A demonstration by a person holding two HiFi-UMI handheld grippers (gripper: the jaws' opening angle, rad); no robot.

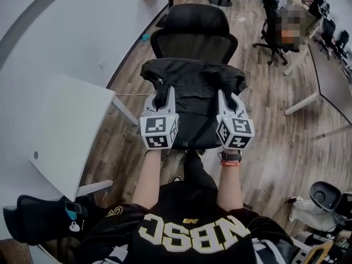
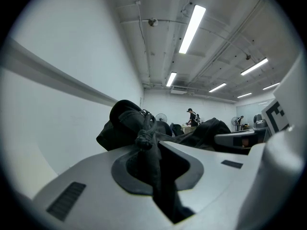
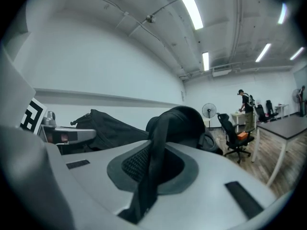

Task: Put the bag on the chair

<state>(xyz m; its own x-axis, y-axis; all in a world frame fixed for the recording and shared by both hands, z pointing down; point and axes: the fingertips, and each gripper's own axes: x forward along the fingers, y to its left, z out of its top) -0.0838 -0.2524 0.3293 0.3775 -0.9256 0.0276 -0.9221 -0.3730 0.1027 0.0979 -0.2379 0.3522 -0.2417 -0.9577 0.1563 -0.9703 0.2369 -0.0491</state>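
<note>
A black fabric bag (image 1: 192,81) hangs between both grippers, over the seat of a black office chair (image 1: 195,23). My left gripper (image 1: 163,99) is shut on the bag's left side; in the left gripper view bunched black fabric (image 2: 146,140) sits pinched between the jaws. My right gripper (image 1: 226,102) is shut on the bag's right side, and the right gripper view shows a flat black strap (image 3: 154,162) clamped between its jaws, with the bag's body (image 3: 108,128) to the left. The chair's seat is mostly hidden under the bag.
A white table (image 1: 66,131) stands to the left, with a dark object (image 1: 38,219) below it at the near left. A long desk (image 1: 330,81) runs along the right. A second office chair (image 1: 272,23) and a person stand at the back right. The floor is wood.
</note>
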